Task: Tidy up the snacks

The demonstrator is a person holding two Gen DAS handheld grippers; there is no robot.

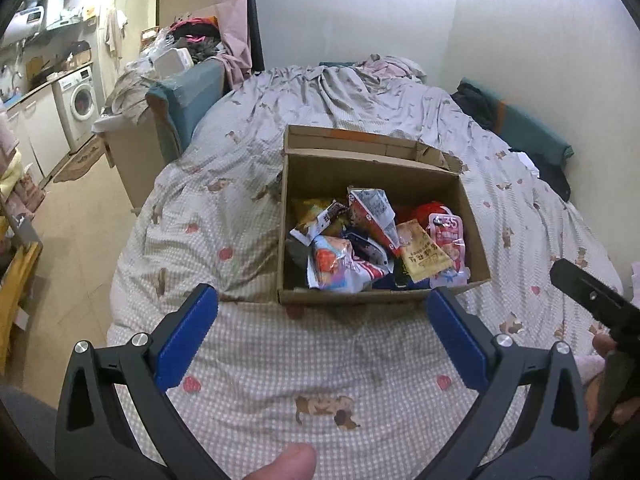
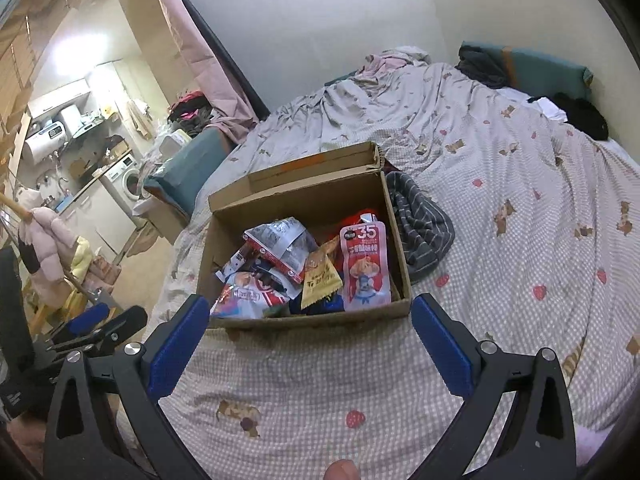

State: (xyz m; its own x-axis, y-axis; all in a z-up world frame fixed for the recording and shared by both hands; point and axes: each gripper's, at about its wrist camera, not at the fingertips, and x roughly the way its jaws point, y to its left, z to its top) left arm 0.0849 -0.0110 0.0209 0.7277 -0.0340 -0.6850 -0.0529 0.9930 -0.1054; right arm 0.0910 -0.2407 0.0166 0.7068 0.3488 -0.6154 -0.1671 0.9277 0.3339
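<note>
Snacks boxed on the bed, both grippers idle

A checked bed (image 1: 248, 200) carries an open box (image 1: 472, 216), its flap folded back at 12 o'clock; inside, the snacks (image 1: 360, 248) lie jumbled, a red pouch (image 2: 366, 268) against the 3 o'clock wall, a yellow packet (image 2: 320, 280) beside it, and none visible loose on the cover, so the gathering looks largely done, with only tidying or closing the flap apparently left; the left gripper (image 1: 322, 332) and right gripper (image 2: 310, 340) hover near the box's 6 o'clock edge, fingers spread wide, holding nothing
</note>
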